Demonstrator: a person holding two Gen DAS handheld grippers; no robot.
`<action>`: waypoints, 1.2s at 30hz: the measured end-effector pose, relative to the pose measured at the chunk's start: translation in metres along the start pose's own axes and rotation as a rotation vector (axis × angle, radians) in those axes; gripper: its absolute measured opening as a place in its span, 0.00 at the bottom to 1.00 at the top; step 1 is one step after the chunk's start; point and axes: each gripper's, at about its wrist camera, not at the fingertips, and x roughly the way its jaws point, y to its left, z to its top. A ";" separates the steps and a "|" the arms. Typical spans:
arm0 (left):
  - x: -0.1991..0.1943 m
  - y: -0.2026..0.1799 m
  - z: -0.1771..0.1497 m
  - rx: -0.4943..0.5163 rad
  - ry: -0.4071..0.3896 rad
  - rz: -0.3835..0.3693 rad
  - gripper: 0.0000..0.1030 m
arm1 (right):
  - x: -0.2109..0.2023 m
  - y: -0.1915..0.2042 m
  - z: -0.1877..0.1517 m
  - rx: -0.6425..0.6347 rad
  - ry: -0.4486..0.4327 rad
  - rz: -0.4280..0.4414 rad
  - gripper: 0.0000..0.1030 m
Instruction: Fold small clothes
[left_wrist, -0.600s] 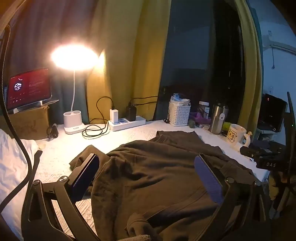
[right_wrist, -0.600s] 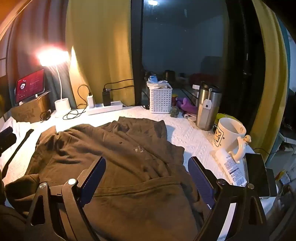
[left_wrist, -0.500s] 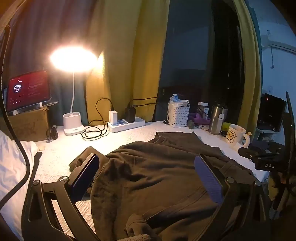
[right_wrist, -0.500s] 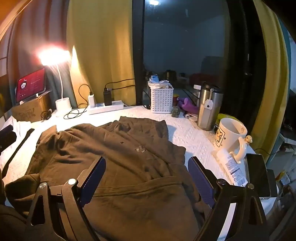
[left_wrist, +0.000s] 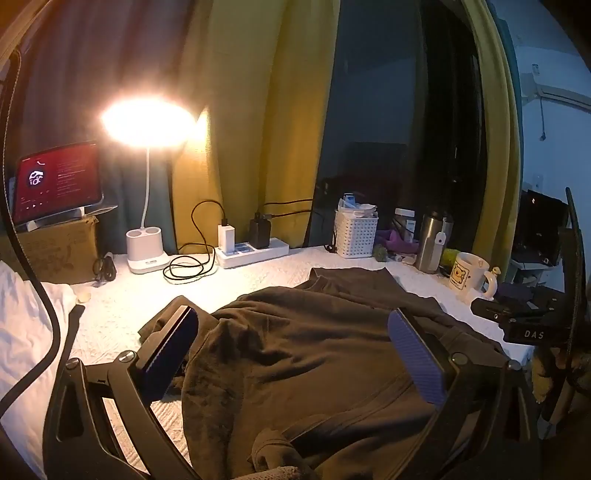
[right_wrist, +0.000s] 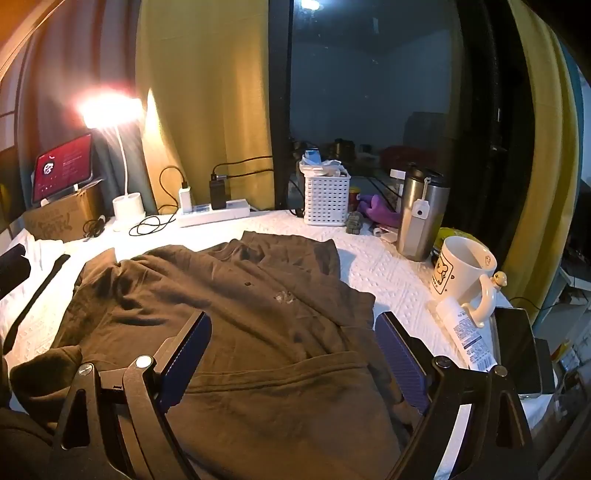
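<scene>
A dark brown garment (left_wrist: 295, 354) lies rumpled and loosely spread on the white quilted table cover (left_wrist: 147, 295). In the right wrist view the same brown garment (right_wrist: 236, 317) shows its hem band near me and its collar at the far end. My left gripper (left_wrist: 291, 328) hangs above the garment's left half, jaws wide open, nothing between them. Over the hem my right gripper (right_wrist: 293, 332) also stands wide open and holds nothing. The other gripper's black body (left_wrist: 517, 321) shows at the right edge of the left wrist view.
At the back stand a lit desk lamp (left_wrist: 146, 254), a power strip with chargers (left_wrist: 251, 253), a white basket (right_wrist: 327, 199) and a steel tumbler (right_wrist: 421, 214). A white mug (right_wrist: 461, 273), a tube (right_wrist: 461, 332) and a phone (right_wrist: 517, 350) sit at the right edge. A tablet on a box (left_wrist: 59, 184) stands far left.
Both views have shifted slightly, as if the grippers eased back or tipped a little. The garment lies as before and both jaws stay wide open.
</scene>
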 end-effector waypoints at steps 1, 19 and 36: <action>0.000 0.000 0.001 -0.002 -0.001 0.000 0.99 | 0.000 0.000 0.000 -0.002 0.000 -0.002 0.89; -0.002 0.006 -0.002 -0.002 -0.015 -0.009 0.99 | 0.000 0.002 -0.001 -0.002 0.000 0.000 0.89; -0.003 0.011 -0.004 -0.008 -0.020 -0.018 0.99 | 0.000 0.003 -0.001 -0.003 -0.001 0.000 0.89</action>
